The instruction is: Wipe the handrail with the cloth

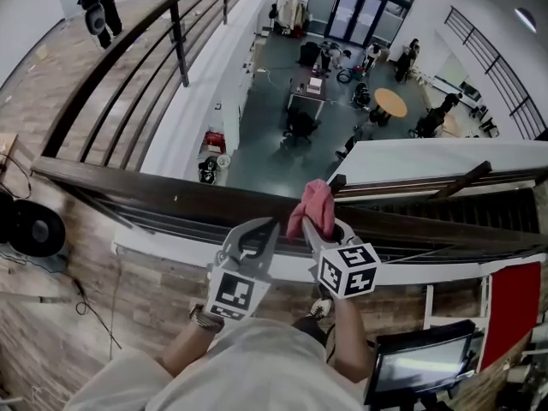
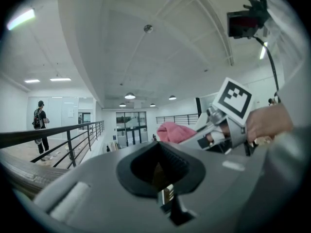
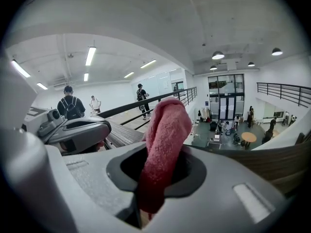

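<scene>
The dark wooden handrail (image 1: pixel 154 185) runs across the head view from left to right, just beyond both grippers. My right gripper (image 1: pixel 315 226) is shut on a pink cloth (image 1: pixel 315 200), which stands bunched upright at the rail. In the right gripper view the cloth (image 3: pixel 165 140) rises out of the jaws, with the handrail (image 3: pixel 286 165) behind it. My left gripper (image 1: pixel 262 229) sits close beside it on the left, shut, with nothing in it, its tip near the rail. The left gripper view shows the cloth (image 2: pixel 175 131) and the right gripper (image 2: pixel 214 130) off to the right.
Beyond the rail is a drop to a lower floor with desks, a round table (image 1: pixel 390 102) and people. A black side railing (image 1: pixel 145 67) leads off to the upper left, where a person (image 1: pixel 98 7) walks. A black round device (image 1: pixel 34 229) lies left; a monitor (image 1: pixel 419 362) and red panel (image 1: pixel 512 311) sit right.
</scene>
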Tool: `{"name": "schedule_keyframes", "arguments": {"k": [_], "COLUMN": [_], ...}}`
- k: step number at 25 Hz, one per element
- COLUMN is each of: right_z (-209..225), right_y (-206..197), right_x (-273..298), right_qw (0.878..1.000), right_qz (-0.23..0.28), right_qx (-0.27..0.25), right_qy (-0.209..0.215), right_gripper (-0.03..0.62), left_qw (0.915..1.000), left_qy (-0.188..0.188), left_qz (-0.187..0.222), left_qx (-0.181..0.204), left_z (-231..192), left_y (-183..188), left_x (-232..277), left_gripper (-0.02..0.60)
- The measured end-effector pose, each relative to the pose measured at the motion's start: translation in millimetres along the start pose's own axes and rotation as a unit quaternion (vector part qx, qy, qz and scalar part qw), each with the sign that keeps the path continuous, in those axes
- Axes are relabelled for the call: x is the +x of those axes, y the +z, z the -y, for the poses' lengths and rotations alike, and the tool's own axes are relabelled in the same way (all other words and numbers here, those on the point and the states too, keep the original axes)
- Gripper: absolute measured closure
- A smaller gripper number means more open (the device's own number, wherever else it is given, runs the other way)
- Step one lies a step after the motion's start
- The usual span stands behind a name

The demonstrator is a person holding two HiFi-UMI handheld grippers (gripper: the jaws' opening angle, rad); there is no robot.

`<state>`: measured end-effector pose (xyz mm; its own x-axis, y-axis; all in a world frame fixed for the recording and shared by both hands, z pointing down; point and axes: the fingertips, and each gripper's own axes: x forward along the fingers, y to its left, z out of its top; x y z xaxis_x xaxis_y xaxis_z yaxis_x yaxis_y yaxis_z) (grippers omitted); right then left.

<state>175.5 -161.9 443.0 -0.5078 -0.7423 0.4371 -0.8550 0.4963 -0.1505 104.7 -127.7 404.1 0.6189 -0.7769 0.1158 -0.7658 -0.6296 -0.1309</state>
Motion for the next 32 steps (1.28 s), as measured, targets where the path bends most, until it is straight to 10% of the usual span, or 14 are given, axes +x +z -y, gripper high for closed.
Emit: {"name": "schedule_keyframes", "arguments": {"k": [32], "right_z": [87], "right_y": [-18], "right_x": [-65], "right_qw": [0.998], "right_qz": [0.013], "right_qx": [0.052], "right_qy": [0.014], "right_gripper": [0.514], "left_qw": [0.9990], "left_qy": [-0.019], "left_qz": [-0.038], "left_qx": [0.014], "left_z": [78], "left_y": [11], "left_x": [65], "left_gripper": [0.574]}}
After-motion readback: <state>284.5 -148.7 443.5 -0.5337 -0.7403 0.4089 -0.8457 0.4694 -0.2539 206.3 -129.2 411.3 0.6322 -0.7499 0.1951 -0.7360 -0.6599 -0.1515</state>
